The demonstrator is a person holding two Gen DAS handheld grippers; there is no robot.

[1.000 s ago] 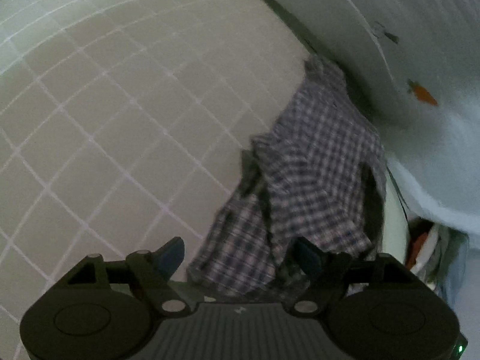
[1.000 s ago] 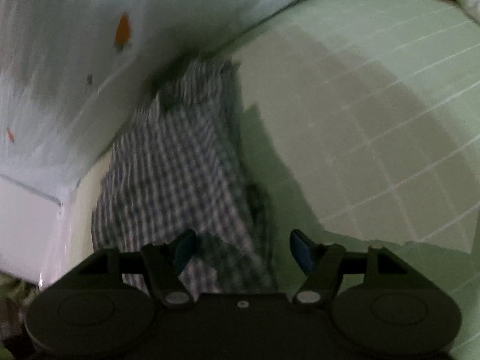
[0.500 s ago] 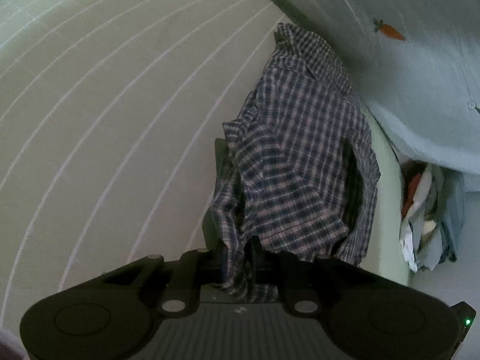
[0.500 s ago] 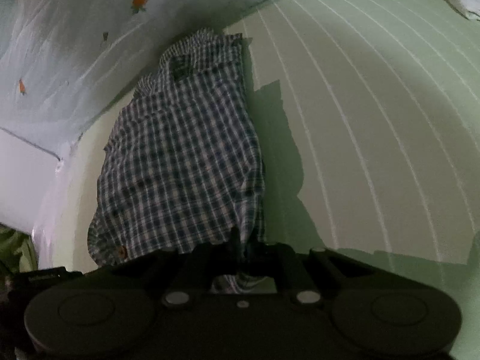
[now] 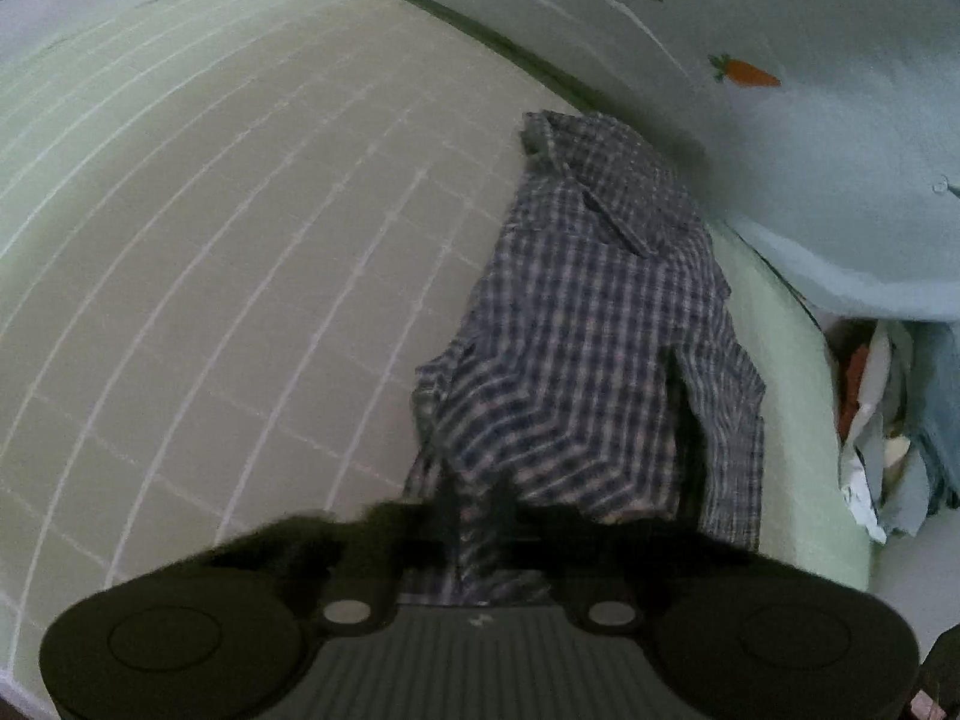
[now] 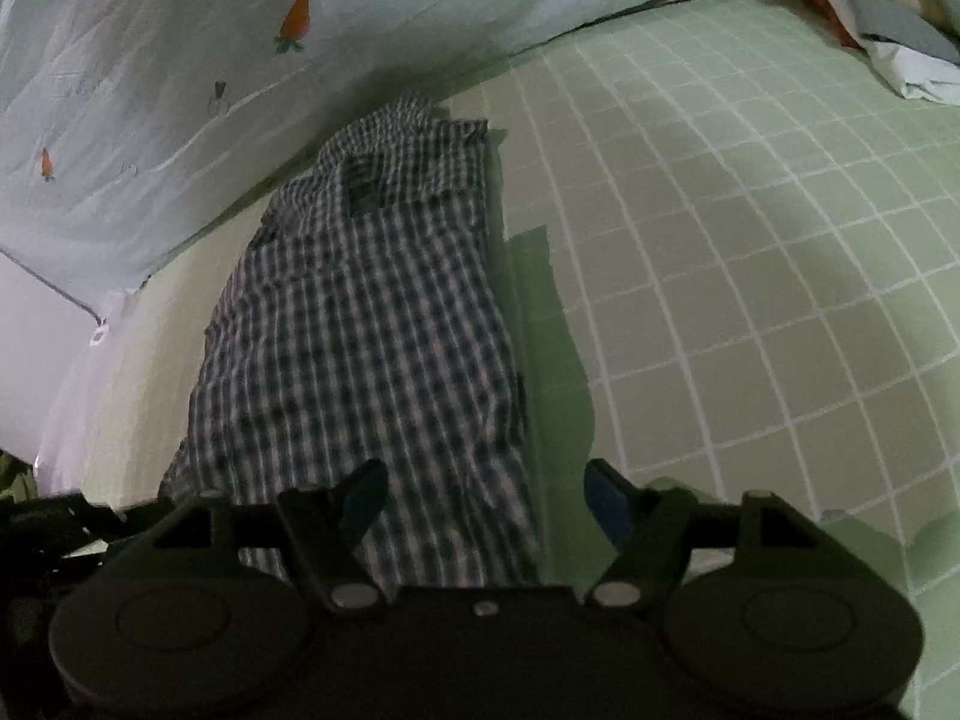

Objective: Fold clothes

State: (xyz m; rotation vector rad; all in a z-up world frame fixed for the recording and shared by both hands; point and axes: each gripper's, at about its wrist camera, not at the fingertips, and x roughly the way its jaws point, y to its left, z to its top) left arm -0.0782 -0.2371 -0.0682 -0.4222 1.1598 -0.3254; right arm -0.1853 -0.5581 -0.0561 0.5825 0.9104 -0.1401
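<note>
A blue and white checked shirt lies lengthwise on a pale green gridded sheet, its collar at the far end. My left gripper is shut on the near hem of the shirt, which bunches between the fingers. In the right wrist view the same shirt lies flat, folded into a long strip. My right gripper is open, its blue-padded fingers spread over the shirt's near right edge and holding nothing.
A light blue blanket with small carrot prints lies along the far side of the shirt; it also shows in the left wrist view. A heap of other clothes sits at the bed's edge. The gridded sheet stretches to the right.
Both grippers closed on the shirt's near hem half a second ago. Since then my right gripper has opened and let go; my left gripper stays shut on the hem.
</note>
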